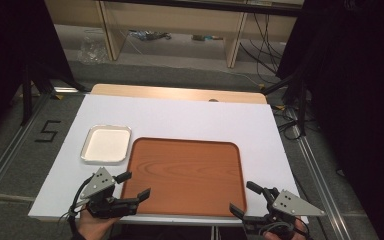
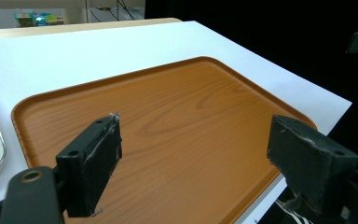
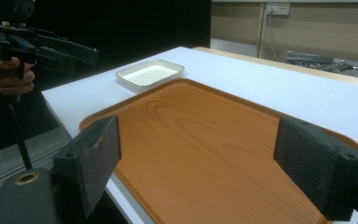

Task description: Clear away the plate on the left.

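light: dim room, overhead glow on sheet (image 1: pixel 190 112); dark: black surrounds both sides; glare: soft sheen on tray (image 2: pixel 168 116); shadows: faint; focus: high view soft; near jaws slightly blurred

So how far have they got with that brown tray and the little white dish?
Nothing looks done yet: the brown tray lies bare, the white dish sits empty beside its left edge. Both grippers, left and right, hover open at the tray's near corners, holding nothing. Any gripping or moving is still ahead.
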{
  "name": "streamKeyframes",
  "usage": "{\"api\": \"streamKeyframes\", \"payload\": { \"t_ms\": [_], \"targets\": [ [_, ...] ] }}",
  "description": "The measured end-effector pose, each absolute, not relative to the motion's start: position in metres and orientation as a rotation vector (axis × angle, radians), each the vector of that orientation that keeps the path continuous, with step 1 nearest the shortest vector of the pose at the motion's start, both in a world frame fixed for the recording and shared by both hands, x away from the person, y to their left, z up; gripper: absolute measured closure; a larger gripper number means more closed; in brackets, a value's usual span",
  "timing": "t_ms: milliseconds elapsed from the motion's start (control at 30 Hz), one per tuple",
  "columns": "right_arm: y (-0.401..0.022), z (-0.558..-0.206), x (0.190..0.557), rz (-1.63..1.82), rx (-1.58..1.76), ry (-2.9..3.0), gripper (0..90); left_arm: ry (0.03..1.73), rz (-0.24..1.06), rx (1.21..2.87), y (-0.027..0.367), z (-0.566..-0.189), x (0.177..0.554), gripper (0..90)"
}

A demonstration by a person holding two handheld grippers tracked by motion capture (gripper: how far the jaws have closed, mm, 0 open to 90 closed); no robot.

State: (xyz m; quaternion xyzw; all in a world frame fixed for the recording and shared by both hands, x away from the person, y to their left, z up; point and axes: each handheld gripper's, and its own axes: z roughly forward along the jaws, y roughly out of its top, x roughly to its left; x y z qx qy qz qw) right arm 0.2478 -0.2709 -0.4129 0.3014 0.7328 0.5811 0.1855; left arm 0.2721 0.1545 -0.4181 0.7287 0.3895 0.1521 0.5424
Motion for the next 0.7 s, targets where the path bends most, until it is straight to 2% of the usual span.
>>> {"api": "streamKeyframes", "payload": {
  "t_ms": [700],
  "targets": [
    [-0.2724,-0.4120,0.2476,1.610,0.853,2.092,16.0,0.957,0.355,1.717,0.1551,-0.4189,0.2736,17.6]
  ]
}}
